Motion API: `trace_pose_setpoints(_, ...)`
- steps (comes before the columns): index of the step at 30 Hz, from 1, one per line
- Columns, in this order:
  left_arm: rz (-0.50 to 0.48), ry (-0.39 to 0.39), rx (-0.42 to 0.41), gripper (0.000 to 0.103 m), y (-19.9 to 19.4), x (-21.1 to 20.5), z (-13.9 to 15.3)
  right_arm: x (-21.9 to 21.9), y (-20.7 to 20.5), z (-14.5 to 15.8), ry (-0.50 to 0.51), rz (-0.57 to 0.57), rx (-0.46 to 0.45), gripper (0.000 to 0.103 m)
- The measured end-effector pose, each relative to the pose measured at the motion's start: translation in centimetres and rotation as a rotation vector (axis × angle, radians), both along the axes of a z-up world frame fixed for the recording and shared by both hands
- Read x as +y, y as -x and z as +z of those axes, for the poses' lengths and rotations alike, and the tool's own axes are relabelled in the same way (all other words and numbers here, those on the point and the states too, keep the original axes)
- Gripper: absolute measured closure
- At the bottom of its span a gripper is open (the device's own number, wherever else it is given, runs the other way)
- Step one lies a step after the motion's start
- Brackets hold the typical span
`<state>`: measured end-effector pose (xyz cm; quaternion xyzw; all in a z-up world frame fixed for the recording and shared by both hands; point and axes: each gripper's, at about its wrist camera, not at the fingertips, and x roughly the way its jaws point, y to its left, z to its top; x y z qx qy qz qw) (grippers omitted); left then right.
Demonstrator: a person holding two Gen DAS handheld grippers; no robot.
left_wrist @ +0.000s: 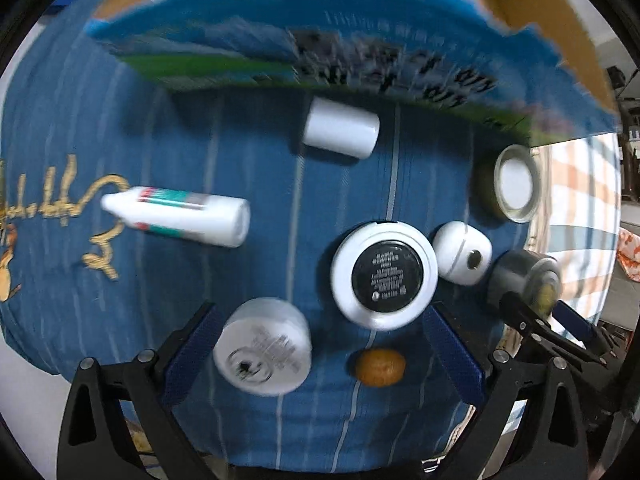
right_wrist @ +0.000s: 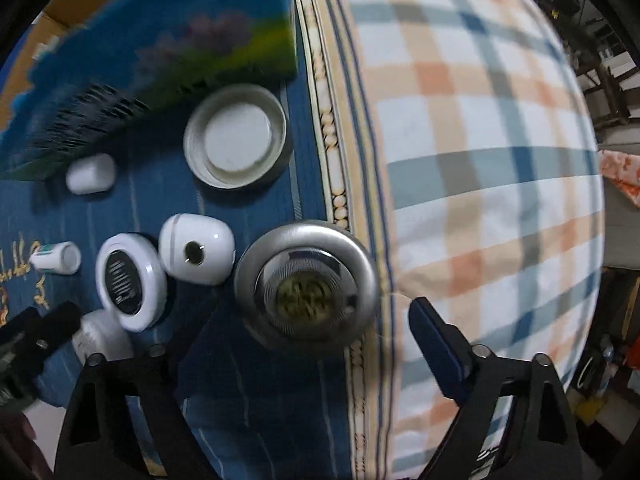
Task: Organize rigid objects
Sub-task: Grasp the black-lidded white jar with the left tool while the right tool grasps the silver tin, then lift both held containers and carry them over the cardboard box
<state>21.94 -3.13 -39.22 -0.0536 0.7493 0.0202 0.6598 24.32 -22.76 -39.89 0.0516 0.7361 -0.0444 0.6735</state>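
While both jaws stand spread, the steel jar [right_wrist: 306, 284] holds something greenish, perhaps herbs.

We hold both grippers pointing straight down, each seen from its own wrist camera; our left gripper [left_wrist: 320, 344] has its black arms spread wide at the bottom of the left wrist view, the blue pads [left_wrist: 192, 356] angled outward and pressing on nothing; our right gripper [right_wrist: 312, 344] stands likewise with jaws wide apart in the right wrist view, one blue pad [right_wrist: 436, 348] sharp on the right side, the other in shadow on the left, neither pad closed on anything; each gripper also shows at the edge of the other's view, dark and blurred, so the two hang close, side by side.
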Motion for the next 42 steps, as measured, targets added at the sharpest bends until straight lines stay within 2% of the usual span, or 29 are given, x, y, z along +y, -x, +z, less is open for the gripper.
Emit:
trace_pose_setpoints(2, -0.013, 0.005, 0.024, 0.000, -0.2, -0.6, -1.3, 0.0, -0.3, -1.6, -0.008, 0.001, 0.017, 0.026)
trace_pose_setpoints(5, -0.056, -0.006, 0.056, 0.000, -0.3, -1.8, -2.9, -0.5, -0.1, -2.9, -0.024, -0.004, 0.044, 0.030)
trace_pose_setpoints(7, -0.082, -0.017, 0.077, 0.000, -0.2, -2.5, -4.0, -0.8, 0.2, -3.3, 0.025, 0.022, 0.061, 0.030)
trace_pose_setpoints(9, -0.077, 0.015, 0.080, 0.000, -0.2, -3.0, -4.7, -1.1, 0.3, -4.1, 0.037, 0.031, 0.063, 0.030)
trace_pose_setpoints(10, -0.082, 0.004, 0.080, 0.002, -0.3, -3.3, -4.9, -1.3, 0.4, -4.6, 0.026, 0.031, 0.076, 0.030)
trace_pose_setpoints(12, -0.127, -0.014, 0.075, 0.016, -0.3, -4.0, -5.4, -1.6, 0.8, -5.7, 0.017, 0.023, 0.109, 0.030)
trace_pose_setpoints(13, -0.140, -0.015, 0.076, 0.029, -0.1, -4.3, -5.6, -1.7, 0.9, -6.2, 0.011, 0.016, 0.117, 0.030)
trace_pose_setpoints(17, -0.136, -0.016, 0.065, 0.029, 0.4, -4.2, -6.3, -2.4, 1.4, -8.1, -0.012, -0.012, 0.131, 0.033)
trace_pose_setpoints(22, -0.114, -0.031, 0.051, 0.027, -0.3, -4.9, -7.3, -3.4, 2.3, -7.7, -0.005, -0.018, 0.133, 0.033)
trace_pose_setpoints(28, -0.077, -0.039, 0.022, 0.030, 0.1, -5.0, -7.4, -3.8, 2.5, -7.6, -0.013, -0.015, 0.135, 0.035)
trace_pose_setpoints(31, -0.073, -0.055, 0.004, 0.030, 1.2, -3.9, -5.5, -2.6, 1.4, -6.6, -0.018, -0.001, 0.136, 0.035)
trace_pose_setpoints(33, -0.074, -0.068, -0.011, 0.030, 1.2, -3.0, -4.4, -2.5, 2.0, -6.1, -0.020, 0.012, 0.134, 0.036)
trace_pose_setpoints(36, -0.079, -0.083, -0.033, 0.030, 2.4, -3.0, -2.7, -2.1, 2.8, -3.7, -0.031, 0.031, 0.122, 0.037)
trace_pose_setpoints(37, -0.084, -0.083, -0.044, 0.030, 3.0, -3.0, -2.0, -2.2, 3.1, -3.4, -0.035, 0.035, 0.120, 0.048)
trace_pose_setpoints(38, -0.080, -0.081, -0.049, 0.030, 3.2, -3.0, -1.1, -2.3, 3.5, -3.2, -0.061, 0.033, 0.134, 0.099)
trace_pose_setpoints(40, -0.075, -0.076, -0.054, 0.030, 3.9, -3.1, -0.3, -2.3, 4.1, -2.8, -0.044, 0.055, 0.139, 0.103)
trace_pose_setpoints(41, -0.075, -0.080, -0.052, 0.030, 4.1, -3.1, -0.2, -2.0, 4.3, -2.7, 0.029, 0.102, 0.109, 0.103)
trace_pose_setpoints(42, -0.069, -0.078, -0.054, 0.030, 4.3, -3.1, 0.1, -1.8, 4.5, -2.8, 0.053, 0.137, 0.112, 0.103)
